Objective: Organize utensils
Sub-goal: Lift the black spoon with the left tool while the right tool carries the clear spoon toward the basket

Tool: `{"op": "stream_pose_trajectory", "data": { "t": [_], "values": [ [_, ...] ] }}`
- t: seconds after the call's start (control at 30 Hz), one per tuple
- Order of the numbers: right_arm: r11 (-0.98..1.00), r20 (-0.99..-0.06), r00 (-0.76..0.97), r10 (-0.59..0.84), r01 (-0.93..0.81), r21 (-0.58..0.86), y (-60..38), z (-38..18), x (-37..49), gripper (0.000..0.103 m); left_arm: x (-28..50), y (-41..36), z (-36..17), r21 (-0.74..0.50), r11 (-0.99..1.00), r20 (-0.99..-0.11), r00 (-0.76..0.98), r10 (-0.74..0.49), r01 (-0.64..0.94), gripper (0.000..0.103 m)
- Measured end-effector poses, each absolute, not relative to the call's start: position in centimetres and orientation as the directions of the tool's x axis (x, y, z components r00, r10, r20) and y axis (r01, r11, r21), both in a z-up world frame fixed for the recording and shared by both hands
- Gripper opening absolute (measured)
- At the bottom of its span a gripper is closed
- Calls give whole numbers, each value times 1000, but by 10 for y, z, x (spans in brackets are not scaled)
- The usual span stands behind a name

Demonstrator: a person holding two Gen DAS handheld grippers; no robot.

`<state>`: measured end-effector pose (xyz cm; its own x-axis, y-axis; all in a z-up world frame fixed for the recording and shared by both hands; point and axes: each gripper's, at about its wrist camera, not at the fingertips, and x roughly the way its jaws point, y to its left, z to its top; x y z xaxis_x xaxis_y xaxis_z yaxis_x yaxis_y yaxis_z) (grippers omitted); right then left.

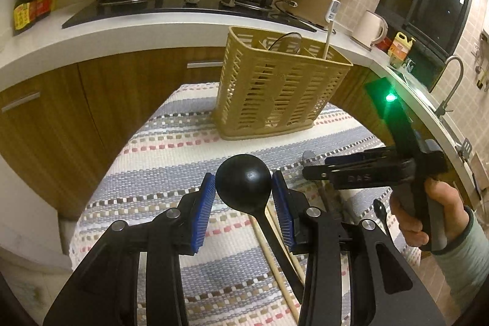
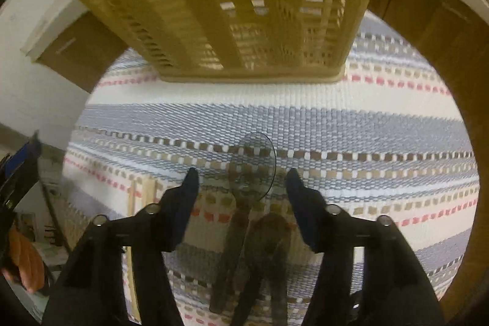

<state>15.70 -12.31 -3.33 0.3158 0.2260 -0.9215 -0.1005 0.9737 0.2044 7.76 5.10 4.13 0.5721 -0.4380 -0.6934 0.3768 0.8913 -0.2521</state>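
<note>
Gripping a black ladle [image 1: 243, 182] by its round bowl between ribbed blue pads, the left gripper [image 1: 243, 188] sat in front of the slatted tan plastic basket [image 1: 275, 87], which held a dark utensil and a pale stick. Right of it, the right gripper [image 2: 241, 179] stood wide open over a blurred spoon [image 2: 253, 167] on the woven striped cloth [image 2: 366, 118].

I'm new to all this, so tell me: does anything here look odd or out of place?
Mostly tidy, with one odd thing. The left hand-held gripper holds the black ladle by its bowl, not the handle. Chopsticks and a small spoon lie loose on the cloth, not yet in the basket.
</note>
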Motion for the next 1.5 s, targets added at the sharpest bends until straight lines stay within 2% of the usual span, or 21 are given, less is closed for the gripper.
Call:
{"op": "stream_pose_trajectory", "data": {
  "t": [0.07, 0.17, 0.3, 0.4, 0.6, 0.83, 0.87, 1.03, 1.13, 1.23, 1.27, 1.3, 1.33, 1.37, 1.43, 1.5],
  "values": [
    [981, -929, 317, 190, -89, 170, -118, -36, 159, 48, 78, 51, 40, -247, 893, -694, 575, -434, 377, 37],
    [991, -936, 332, 114, -104, 83, -108, -38, 158, 30, 79, 51, 39, -237, 896, -693, 581, -427, 376, 37],
    [988, -929, 356, 101, -142, 53, -103, -38, 151, 29, 78, 52, 44, -230, 901, -676, 606, -419, 367, 37],
    [976, -900, 387, 202, -158, 151, -118, -29, 140, 29, 75, 54, 54, -211, 908, -648, 644, -406, 361, 37],
    [946, -775, 543, 322, -211, 246, -150, 27, 107, 29, 78, 52, 91, -196, 914, -550, 732, -402, 355, 37],
    [918, -552, 736, 393, -278, 282, -181, 109, 86, 28, 94, 36, 140, -122, 937, -418, 840, -347, 326, 37],
    [914, -527, 750, 401, -287, 286, -184, 116, 87, 4, 98, 35, 146, -115, 941, -400, 852, -338, 320, 37],
    [898, -448, 788, 422, -298, 323, -194, 146, 98, 2, 112, 25, 173, -72, 954, -322, 898, -300, 292, 37],
    [891, -493, 748, 444, -313, 328, -191, 144, 113, 2, 123, 22, 176, -56, 960, -321, 906, -276, 273, 37],
    [888, -575, 678, 457, -307, 344, -189, 117, 120, 8, 123, 28, 168, -59, 960, -336, 900, -276, 273, 37],
    [887, -595, 660, 459, -304, 347, -184, 107, 119, 23, 123, 31, 165, -58, 961, -339, 899, -275, 272, 37],
    [885, -617, 636, 463, -299, 357, -182, 97, 120, 46, 123, 33, 161, -60, 961, -346, 897, -275, 271, 37],
    [884, -646, 604, 466, -287, 369, -180, 84, 122, 61, 124, 37, 156, -64, 961, -357, 893, -275, 270, 37],
    [886, -673, 578, 462, -273, 374, -177, 72, 124, 69, 125, 42, 152, -70, 961, -365, 890, -274, 268, 37],
    [910, -746, 520, 415, -238, 340, -166, 49, 126, 69, 126, 49, 146, -89, 959, -380, 881, -281, 268, 37],
    [912, -800, 439, 410, -176, 371, -160, 25, 136, 69, 126, 55, 143, -105, 958, -385, 877, -287, 267, 37]
  ]
}}
